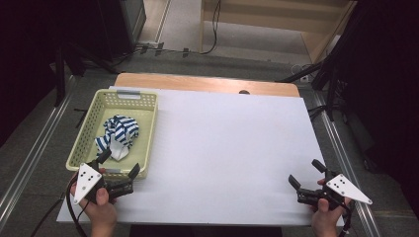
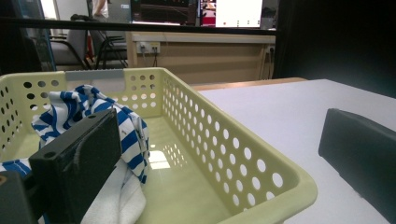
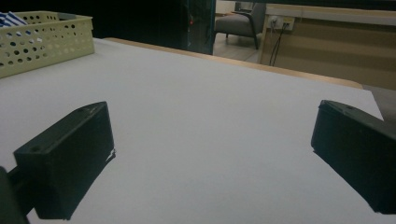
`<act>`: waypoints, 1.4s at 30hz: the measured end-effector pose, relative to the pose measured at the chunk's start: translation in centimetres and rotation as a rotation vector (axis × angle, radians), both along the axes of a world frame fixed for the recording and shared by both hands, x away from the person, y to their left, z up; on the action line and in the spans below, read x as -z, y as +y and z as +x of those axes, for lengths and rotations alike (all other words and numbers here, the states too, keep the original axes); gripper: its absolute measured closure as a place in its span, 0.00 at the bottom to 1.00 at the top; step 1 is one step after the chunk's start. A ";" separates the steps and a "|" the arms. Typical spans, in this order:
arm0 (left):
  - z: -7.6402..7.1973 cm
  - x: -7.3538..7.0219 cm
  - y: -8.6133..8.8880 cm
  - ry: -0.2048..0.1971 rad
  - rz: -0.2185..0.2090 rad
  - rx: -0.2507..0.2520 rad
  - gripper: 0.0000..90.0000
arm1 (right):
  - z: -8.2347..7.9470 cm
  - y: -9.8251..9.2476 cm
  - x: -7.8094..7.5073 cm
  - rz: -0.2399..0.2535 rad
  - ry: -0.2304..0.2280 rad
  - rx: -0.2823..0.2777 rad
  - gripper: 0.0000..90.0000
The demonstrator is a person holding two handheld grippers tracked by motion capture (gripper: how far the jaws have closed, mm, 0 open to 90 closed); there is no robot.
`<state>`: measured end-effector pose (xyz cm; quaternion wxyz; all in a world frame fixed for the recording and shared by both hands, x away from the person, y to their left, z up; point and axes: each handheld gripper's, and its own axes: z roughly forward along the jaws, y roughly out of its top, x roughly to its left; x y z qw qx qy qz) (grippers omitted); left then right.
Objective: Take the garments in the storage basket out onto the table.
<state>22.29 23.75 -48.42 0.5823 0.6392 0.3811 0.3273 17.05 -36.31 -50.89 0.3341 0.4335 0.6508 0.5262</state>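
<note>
Nearest, at the bottom edge of the high view: 2 hands, each around a black gripper. Left gripper (image 1: 118, 167) at the near right corner of the pale yellow basket (image 1: 149, 128), jaws spread wide and holding nothing, 1 jaw above the basket's inside, the other outside past its right wall. Seen from the left gripper view: same straddle, with the perforated wall (image 2: 219, 149) running between the 2 jaws, neither pad pressing on it.

Right gripper (image 1: 306, 174) low over the near right part of the white sheet (image 1: 227, 148), jaws likewise wide apart, gripping nothing; bare white surface between them in the right gripper view. Well apart from the basket.

Farther on, inside the basket: a blue-and-white striped cloth (image 1: 118, 132), bunched up, lying toward the middle and near half, a plain white part at its near end. In the left gripper view, cloth (image 2: 77, 109) just behind the left-hand jaw; whether touching, cannot tell.

Beyond the sheet: the wooden table edge (image 1: 207, 83), then grey floor with cables.
</note>
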 end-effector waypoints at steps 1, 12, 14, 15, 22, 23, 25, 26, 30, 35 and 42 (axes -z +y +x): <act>0.0 0.0 0.0 0.000 0.000 0.000 0.00 | 0.0 0.0 0.0 -0.001 0.000 0.001 0.00; 0.0 -0.3 0.1 0.009 0.013 -0.004 0.00 | 0.0 0.1 0.1 -0.009 -0.006 -0.002 0.00; 0.0 -0.3 0.2 0.012 0.013 -0.004 0.00 | 0.0 0.1 0.1 -0.009 -0.006 -0.001 0.00; 0.0 -0.3 0.2 0.012 0.016 -0.004 0.00 | 0.0 0.1 0.1 -0.010 -0.005 0.000 0.00; 0.1 -0.7 0.1 0.018 0.027 -0.016 0.00 | 0.0 0.1 0.1 -0.007 -0.004 -0.003 0.00; 0.0 -0.7 0.0 0.018 0.029 -0.022 0.00 | -0.1 0.2 0.1 -0.009 -0.003 -0.003 0.00; 0.0 -0.9 -0.1 0.019 0.033 -0.026 0.00 | -0.1 0.2 0.1 -0.010 -0.004 -0.003 0.00; 0.0 -1.2 -0.1 0.021 0.041 -0.030 0.00 | 0.0 0.2 0.1 -0.011 -0.004 -0.003 0.00; -0.1 -1.5 -0.2 0.022 0.041 -0.023 0.00 | 0.0 0.2 0.1 -0.010 -0.001 -0.004 0.00; -0.1 -1.7 -0.4 0.027 0.041 -0.010 0.00 | 0.0 0.2 0.1 -0.010 -0.005 -0.008 0.00; -0.1 -2.0 -0.6 0.028 0.033 -0.003 0.00 | 0.0 0.2 0.1 -0.012 -0.005 -0.007 0.00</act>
